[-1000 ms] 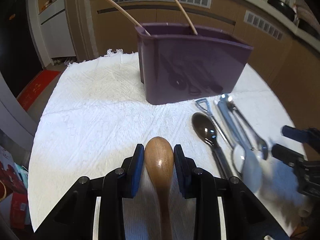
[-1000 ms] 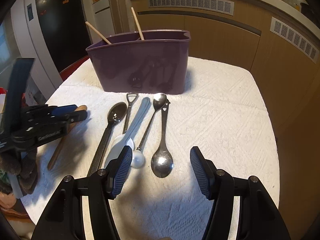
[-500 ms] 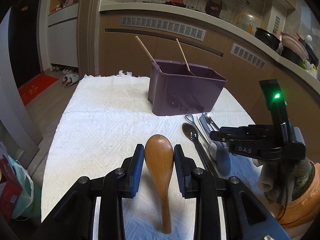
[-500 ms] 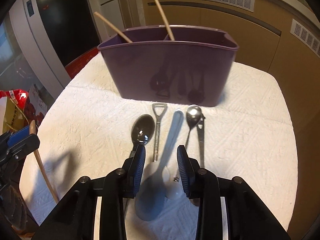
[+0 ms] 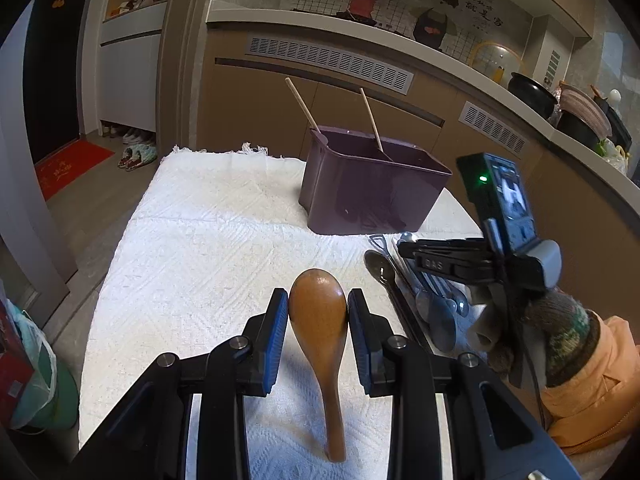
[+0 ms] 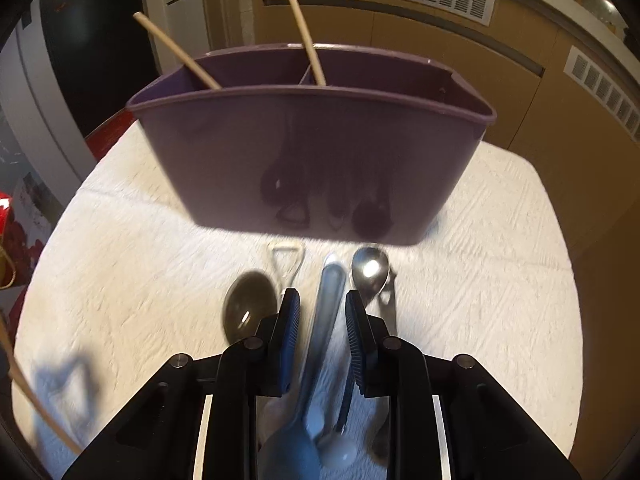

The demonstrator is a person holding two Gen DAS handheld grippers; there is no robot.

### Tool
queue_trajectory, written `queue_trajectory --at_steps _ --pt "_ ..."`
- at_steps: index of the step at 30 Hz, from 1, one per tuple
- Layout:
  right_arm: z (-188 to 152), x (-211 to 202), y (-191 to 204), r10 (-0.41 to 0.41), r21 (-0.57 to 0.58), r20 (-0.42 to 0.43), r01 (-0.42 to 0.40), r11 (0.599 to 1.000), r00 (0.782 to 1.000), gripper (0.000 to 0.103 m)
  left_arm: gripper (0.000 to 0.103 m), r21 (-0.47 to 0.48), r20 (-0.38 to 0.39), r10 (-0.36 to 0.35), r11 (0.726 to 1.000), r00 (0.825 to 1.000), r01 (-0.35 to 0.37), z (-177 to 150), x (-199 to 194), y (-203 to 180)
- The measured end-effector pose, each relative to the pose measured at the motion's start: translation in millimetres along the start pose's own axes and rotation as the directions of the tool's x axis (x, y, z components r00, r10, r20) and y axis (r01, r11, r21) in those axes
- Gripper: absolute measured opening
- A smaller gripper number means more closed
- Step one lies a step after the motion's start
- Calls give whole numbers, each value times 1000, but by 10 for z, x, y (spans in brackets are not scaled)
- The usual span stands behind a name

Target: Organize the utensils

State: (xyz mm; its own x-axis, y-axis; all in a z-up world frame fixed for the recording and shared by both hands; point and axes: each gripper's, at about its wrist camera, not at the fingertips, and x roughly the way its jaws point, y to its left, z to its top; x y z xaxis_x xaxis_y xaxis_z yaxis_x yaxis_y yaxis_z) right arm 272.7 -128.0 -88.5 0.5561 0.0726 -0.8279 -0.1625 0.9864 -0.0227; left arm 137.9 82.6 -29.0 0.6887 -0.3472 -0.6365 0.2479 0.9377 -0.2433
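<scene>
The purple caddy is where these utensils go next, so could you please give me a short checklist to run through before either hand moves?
1. Left gripper grip on the wooden spoon: ok, both pads press the bowl, handle hanging down.
2. Right gripper grip on the pale blue spoon: cannot tell; its jaws have just been closing, the handle is between them, but contact is blurred.
3. Neighbouring spoons clear of the right fingers: not ok, the dark spoon and steel spoon lie close alongside.
4. Purple caddy upright with open space: ok.
5. Two wooden sticks leaning in the caddy: ok, but they may obstruct insertion.
</scene>
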Motion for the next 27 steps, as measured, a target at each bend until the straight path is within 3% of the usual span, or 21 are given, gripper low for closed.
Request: queue_trajectory --at_steps 6,17,19,22,27 --pt "1 181 34 8 -14 -63 -9 1000 998 24 28 -13 -4 0 1000 1000 0 -8 1 24" --pt "-536 -359 63 91 -68 -48 -94 993 995 25 28 -14 -14 -5 1000 1000 5 1 54 -12" --pt "-576 -351 114 102 -62 -51 -105 993 994 27 28 -9 -20 -6 1000 1000 6 2 72 -31" --pt "-714 -382 92 120 -45 -52 -122 991 991 42 28 -5 -24 -4 1000 1000 4 -6 76 -39" --pt "-991 -459 110 108 -58 -45 -110 992 993 46 28 -8 -29 0 1000 1000 0 1 93 -18"
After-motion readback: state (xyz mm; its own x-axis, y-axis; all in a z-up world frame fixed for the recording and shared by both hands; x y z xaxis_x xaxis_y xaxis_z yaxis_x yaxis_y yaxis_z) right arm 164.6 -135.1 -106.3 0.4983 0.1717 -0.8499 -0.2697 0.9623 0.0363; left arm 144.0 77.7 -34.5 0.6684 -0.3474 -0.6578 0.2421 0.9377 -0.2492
